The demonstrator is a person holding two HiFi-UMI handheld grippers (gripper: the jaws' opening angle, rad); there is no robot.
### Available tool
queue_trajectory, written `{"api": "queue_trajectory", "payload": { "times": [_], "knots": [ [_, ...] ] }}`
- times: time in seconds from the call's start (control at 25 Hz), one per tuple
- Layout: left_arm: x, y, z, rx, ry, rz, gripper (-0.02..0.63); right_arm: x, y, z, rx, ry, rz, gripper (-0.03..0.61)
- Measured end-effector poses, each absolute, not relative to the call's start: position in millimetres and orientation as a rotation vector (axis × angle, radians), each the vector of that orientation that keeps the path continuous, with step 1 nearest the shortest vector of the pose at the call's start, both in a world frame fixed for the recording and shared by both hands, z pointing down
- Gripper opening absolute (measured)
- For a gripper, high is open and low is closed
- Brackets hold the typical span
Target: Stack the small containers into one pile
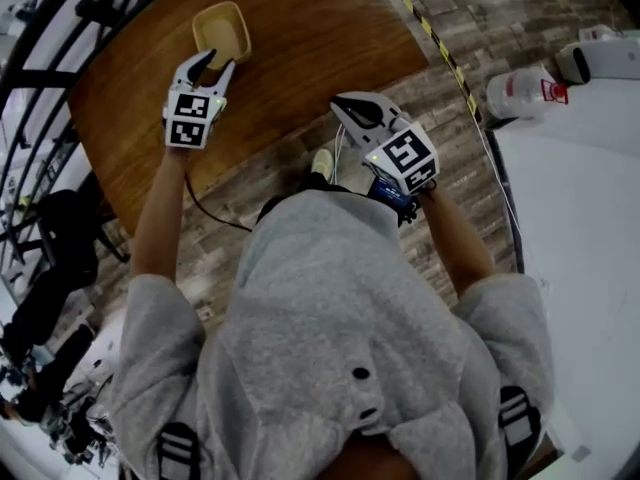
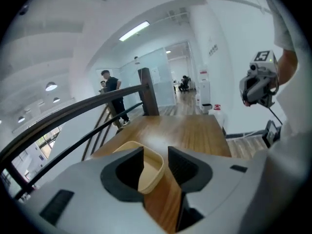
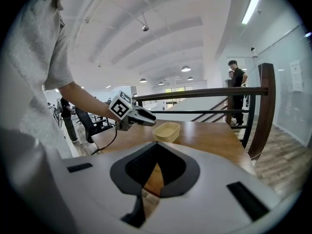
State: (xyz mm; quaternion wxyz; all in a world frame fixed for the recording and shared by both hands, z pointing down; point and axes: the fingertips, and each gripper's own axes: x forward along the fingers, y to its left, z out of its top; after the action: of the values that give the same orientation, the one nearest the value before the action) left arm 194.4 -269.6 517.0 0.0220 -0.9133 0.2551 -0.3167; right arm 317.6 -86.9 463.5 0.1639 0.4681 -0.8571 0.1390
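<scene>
A small stack of pale yellow containers point(image 1: 221, 30) rests on the brown wooden table point(image 1: 310, 38) near its far left side. In the right gripper view the stack point(image 3: 166, 131) shows as nested trays. My left gripper point(image 1: 215, 65) hovers just on the near side of the stack, open, with nothing held. In the left gripper view the containers point(image 2: 150, 174) show through the gap of the left gripper point(image 2: 156, 160), beyond the pads and untouched. My right gripper point(image 1: 340, 105) is shut and empty, off the table's near right edge; the right gripper view shows its jaws point(image 3: 142, 188) closed together.
A dark railing point(image 3: 204, 92) runs along the table's far side, with a thick wooden post point(image 3: 265, 111). A white jug point(image 1: 522, 92) stands on the brick-pattern floor point(image 1: 450, 118) at the right, beside a white surface point(image 1: 580, 198). A black chair point(image 1: 50, 258) stands at the left. People stand far off.
</scene>
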Motion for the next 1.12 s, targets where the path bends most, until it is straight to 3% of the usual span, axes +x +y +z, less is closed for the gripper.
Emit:
{"api": "queue_trajectory", "payload": {
  "times": [0.56,0.64,0.72,0.76,1.12],
  "knots": [
    [50.8,-70.8,415.9,-2.927,1.34,-0.478,0.156,211.0,3.9,416.9,1.527,-2.393,0.329,0.015],
    [28.4,-45.8,405.8,-2.885,1.42,-0.457,0.131,196.3,15.6,412.3,1.542,-2.408,0.334,0.015],
    [3.1,-22.0,398.1,-2.831,1.504,-0.44,0.044,178.1,28.7,408.9,1.557,-2.414,0.336,0.015],
    [-10.4,-7.9,395.1,-2.81,1.537,-0.427,0.031,166.1,37.6,408.2,1.557,-2.412,0.334,0.015],
    [-111.4,116.8,369.3,-2.736,1.708,-0.35,0.012,66.8,132.8,390.8,1.496,-2.447,0.289,0.015]
  ]
}}
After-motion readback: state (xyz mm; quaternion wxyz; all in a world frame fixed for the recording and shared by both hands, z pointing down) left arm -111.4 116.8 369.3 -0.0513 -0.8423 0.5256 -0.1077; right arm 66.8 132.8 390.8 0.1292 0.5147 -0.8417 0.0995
